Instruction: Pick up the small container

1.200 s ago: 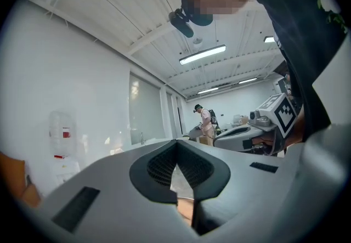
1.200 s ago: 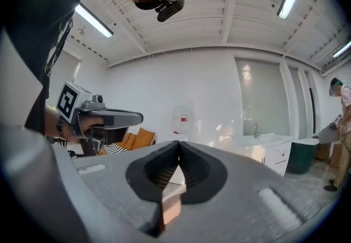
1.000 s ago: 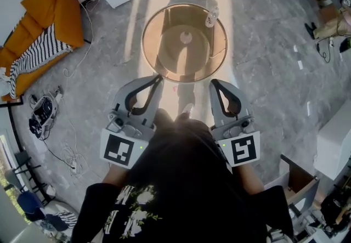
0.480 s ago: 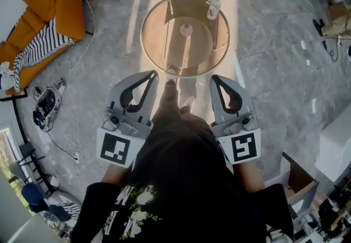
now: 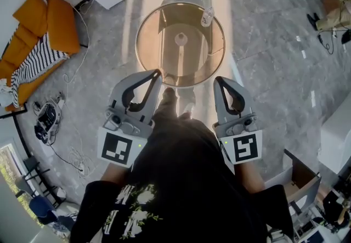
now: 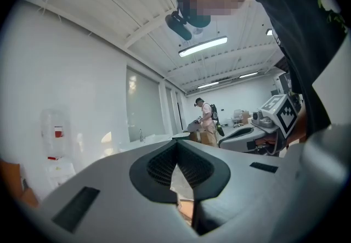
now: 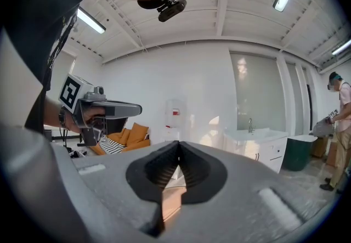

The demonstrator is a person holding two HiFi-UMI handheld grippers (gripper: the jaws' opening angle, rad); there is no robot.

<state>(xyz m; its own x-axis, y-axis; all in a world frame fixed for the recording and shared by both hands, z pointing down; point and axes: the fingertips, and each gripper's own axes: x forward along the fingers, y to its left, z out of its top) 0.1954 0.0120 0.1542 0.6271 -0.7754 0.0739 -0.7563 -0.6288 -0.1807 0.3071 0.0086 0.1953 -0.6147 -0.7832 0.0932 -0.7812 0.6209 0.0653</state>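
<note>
My left claw (image 5: pixel 158 74) and right claw (image 5: pixel 218 79) are pinched shut, only the head view catches the small container (image 5: pixel 181 39) on the bench (image 5: pixel 151 29).

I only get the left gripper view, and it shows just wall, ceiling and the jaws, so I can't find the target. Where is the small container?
Observer: The head view shows a small white container at the middle of a round glass table.
Operator: Anything else on that table?
Observer: Yes, a clear bottle stands near its far right rim.
Operator: Is the right gripper carrying anything?
Observer: No. In its own view, the right gripper has its jaws together with nothing between them.
</note>
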